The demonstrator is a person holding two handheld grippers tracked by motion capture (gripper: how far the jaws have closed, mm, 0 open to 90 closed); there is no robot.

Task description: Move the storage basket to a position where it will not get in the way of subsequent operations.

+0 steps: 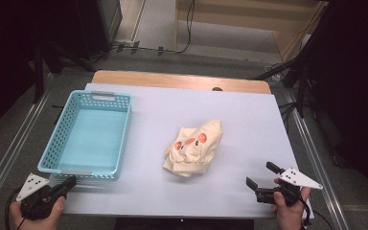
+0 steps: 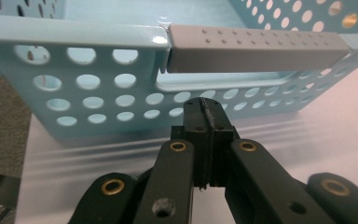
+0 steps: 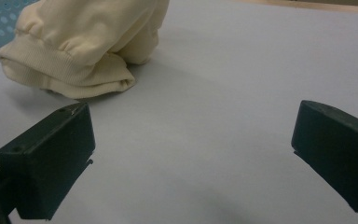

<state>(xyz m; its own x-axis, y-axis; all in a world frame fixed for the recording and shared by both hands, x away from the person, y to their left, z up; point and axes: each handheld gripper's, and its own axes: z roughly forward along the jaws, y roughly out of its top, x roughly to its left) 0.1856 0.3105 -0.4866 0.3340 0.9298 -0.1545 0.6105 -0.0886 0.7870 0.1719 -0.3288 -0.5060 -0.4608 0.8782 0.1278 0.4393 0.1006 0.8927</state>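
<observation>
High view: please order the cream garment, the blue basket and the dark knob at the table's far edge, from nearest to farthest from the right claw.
1. Cream garment, mid-table, left of the right claw.
2. Dark knob, far edge.
3. Blue basket, left side.

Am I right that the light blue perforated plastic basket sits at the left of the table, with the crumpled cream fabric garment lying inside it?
Not quite. The light blue perforated plastic basket does sit at the left, but it is empty. The high view shows the crumpled cream fabric garment lying on the table's pale surface, to the basket's right.
</observation>
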